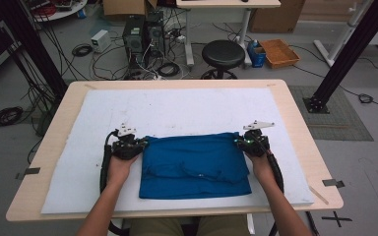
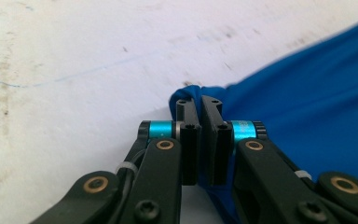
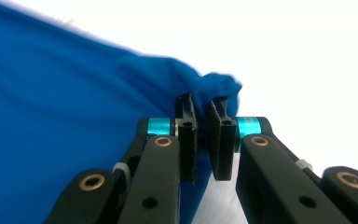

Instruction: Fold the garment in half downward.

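blue cloth (image 1: 195, 164) lay folded at near middle of white-padded worktop (image 1: 177, 105) | left gripper (image 1: 137, 143) fingers pinched cloth's far-left corner | right gripper (image 1: 241, 141) fingers pinched cloth's far-right corner

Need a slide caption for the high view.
Both grippers, left gripper and right gripper, pinch the far corners of a folded blue cloth on the white mat.

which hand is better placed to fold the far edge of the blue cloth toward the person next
Neither alone, probably both together. The left gripper is shut on the far left corner of the blue cloth, and the right gripper is shut on its far right corner, level with each other over the white mat.
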Available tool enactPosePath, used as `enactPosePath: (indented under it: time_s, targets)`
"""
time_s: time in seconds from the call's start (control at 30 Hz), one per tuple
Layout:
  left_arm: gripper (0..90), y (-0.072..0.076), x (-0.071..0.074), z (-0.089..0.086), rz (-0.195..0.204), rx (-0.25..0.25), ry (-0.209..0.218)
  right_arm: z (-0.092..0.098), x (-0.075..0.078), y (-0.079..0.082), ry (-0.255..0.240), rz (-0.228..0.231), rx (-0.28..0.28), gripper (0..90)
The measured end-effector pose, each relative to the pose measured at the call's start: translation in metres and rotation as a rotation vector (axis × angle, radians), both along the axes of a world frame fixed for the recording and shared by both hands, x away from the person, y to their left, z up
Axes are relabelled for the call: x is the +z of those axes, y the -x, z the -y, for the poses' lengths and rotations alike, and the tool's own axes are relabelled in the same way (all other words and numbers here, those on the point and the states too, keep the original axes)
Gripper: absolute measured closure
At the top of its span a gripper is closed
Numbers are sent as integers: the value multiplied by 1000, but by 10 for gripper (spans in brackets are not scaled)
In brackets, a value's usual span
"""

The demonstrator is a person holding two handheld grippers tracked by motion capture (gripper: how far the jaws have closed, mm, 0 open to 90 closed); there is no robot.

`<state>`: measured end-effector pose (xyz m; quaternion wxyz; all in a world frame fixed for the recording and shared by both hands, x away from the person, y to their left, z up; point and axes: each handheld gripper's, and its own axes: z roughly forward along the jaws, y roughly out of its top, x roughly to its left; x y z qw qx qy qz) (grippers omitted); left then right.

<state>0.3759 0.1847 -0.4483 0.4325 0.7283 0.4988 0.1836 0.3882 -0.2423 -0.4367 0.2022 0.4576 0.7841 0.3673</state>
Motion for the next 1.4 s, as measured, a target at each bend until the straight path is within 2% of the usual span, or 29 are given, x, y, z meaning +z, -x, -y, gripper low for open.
enactPosePath:
  time_s: [0.03, 0.07, 0.1, 0.13, 0.17, 0.23, 0.27, 0.3, 0.33, 0.4, 0.43, 0.47, 0.53, 0.57, 0.67, 0.73, 0.8, 0.83, 0.87, 0.93, 1.07, 1.17, 1.3, 1.4]
  targets:
    - [857, -2, -1, -1, -3, 10, 5, 1, -2, -3, -15, -10, -11, 837]
    - [781, -4, -2, 0, -5, 18, 6, 2, -5, -4, -25, -24, -21, 782]
    - [781, -4, -2, 0, -11, 34, 1, 2, -5, -4, -25, -24, -21, 782]
    - [578, -1, 0, -2, -2, 57, -2, 3, -4, -2, -35, -29, -41, 602]
    - [569, -1, 0, -2, -2, 57, -2, 3, -4, -2, -35, -29, -41, 602]
    - [561, 9, 7, -3, 44, 37, 1, 10, 4, 11, -80, -9, -40, 552]
    - [561, 15, 12, -3, 69, 7, -1, 10, 4, 11, -80, -9, -40, 552]
    - [562, 21, 16, -1, 89, -30, 7, 12, 7, 17, -94, -1, -29, 552]
    - [563, 26, 19, 1, 98, -84, 24, 14, 10, 24, -104, 8, -11, 553]
    - [563, 33, 22, 9, 84, -201, 57, 21, 12, 39, -118, 7, 41, 570]
    - [563, 35, 21, 14, 65, -268, 87, 21, 12, 39, -118, 7, 41, 570]
    - [563, 37, 21, 20, 48, -330, 95, 23, 12, 44, -127, -1, 51, 569]
    - [559, 40, 18, 33, 40, -405, 57, 26, 10, 49, -135, -9, 62, 570]
    - [549, 39, 15, 39, 26, -423, 50, 28, 9, 50, -144, -13, 66, 569]
    - [527, 35, 9, 52, -7, -442, 5, 28, 9, 52, -152, -17, 79, 569]
    - [543, 33, 5, 60, -38, -449, -52, 26, 9, 52, -150, -17, 94, 570]
    - [646, 33, 2, 67, -51, -466, -110, 24, 8, 52, -151, -19, 105, 570]
    - [721, 35, 2, 69, -29, -467, -139, 24, 8, 52, -149, -20, 108, 570]
    - [863, 36, 3, 69, -20, -475, -135, 23, 8, 52, -148, -18, 115, 570]
    - [874, 38, 4, 68, -11, -489, -135, 23, 8, 52, -149, -18, 116, 569]
    - [874, 46, 9, 58, 48, -518, -65, 23, 10, 55, -153, -19, 120, 569]
    - [874, 50, 10, 50, 58, -540, -21, 22, 10, 56, -150, -19, 131, 569]
    - [876, 60, 13, 42, 75, -629, 50, 19, 11, 59, -155, -23, 140, 569]
    - [874, 70, 14, 34, 49, -720, 86, 20, 13, 66, -160, -27, 166, 570]
